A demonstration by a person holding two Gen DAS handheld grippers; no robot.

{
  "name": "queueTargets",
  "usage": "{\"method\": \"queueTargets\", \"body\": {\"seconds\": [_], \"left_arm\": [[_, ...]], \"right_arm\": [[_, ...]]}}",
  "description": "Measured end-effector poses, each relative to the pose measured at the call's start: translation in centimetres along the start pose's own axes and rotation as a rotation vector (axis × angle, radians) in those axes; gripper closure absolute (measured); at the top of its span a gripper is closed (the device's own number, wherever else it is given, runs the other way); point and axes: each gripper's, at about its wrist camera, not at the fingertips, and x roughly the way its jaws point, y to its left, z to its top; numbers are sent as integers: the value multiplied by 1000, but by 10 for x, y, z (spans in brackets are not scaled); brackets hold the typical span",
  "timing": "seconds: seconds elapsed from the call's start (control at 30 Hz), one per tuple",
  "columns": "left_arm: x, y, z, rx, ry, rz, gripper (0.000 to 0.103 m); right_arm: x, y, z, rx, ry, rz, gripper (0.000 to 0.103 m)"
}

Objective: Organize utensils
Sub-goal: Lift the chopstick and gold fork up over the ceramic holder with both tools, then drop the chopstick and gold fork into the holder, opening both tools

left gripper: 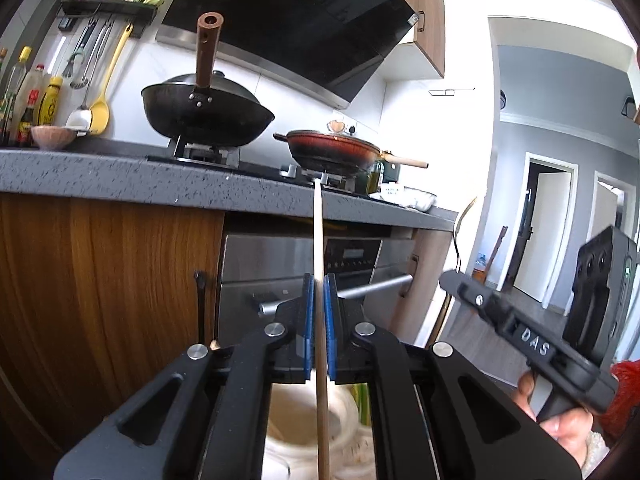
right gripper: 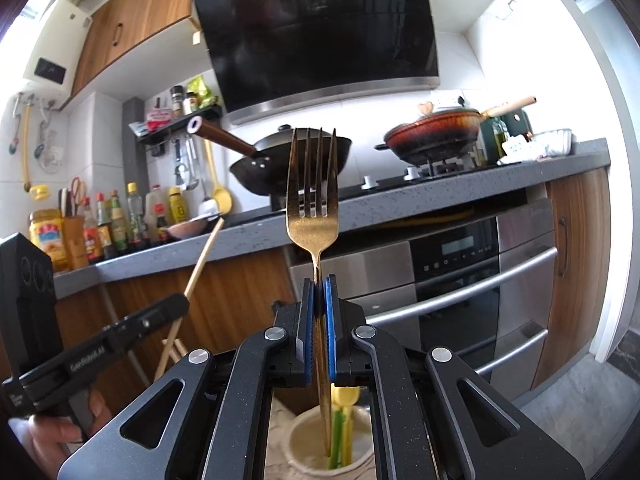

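Observation:
My left gripper (left gripper: pixel 319 280) is shut on a thin wooden chopstick (left gripper: pixel 318 236) that stands upright, its lower end over a cream holder (left gripper: pixel 340 408) below the jaws. My right gripper (right gripper: pixel 319 282) is shut on the handle of a gold fork (right gripper: pixel 313 216), tines up, handle end reaching down into a cream utensil cup (right gripper: pixel 304 436) that holds green and yellow sticks. The left gripper (right gripper: pixel 176 304) with its chopstick (right gripper: pixel 204 256) shows at the left of the right wrist view. The right gripper's body (left gripper: pixel 520 332) shows at the right of the left wrist view.
A grey countertop (left gripper: pixel 120 180) runs ahead with a black wok (left gripper: pixel 204 120) and a red pan (left gripper: pixel 332 150) on the hob. Sauce bottles (right gripper: pixel 112 224) stand at the left. A steel oven (right gripper: pixel 460 280) sits under the counter, with wooden cabinet doors (left gripper: pixel 100 280) beside it.

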Motion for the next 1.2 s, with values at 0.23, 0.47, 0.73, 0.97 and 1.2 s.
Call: {"method": "queueTargets", "body": {"seconds": [0.23, 0.47, 0.73, 0.97, 1.2], "left_arm": [[29, -7, -9, 74, -40, 74, 98], [25, -14, -22, 146, -62, 88, 98], [-4, -24, -31, 216, -91, 77, 96], [-19, -15, -29, 164, -47, 94, 70], [-27, 0, -41, 100, 19, 121, 57]], "right_arm": [[19, -21, -14, 57, 44, -12, 97], [29, -18, -27, 49, 92, -3, 97], [28, -13, -38, 17, 134, -5, 96], [33, -16, -48, -4, 203, -32, 96], [41, -23, -57, 9, 251, -53, 96]]}}
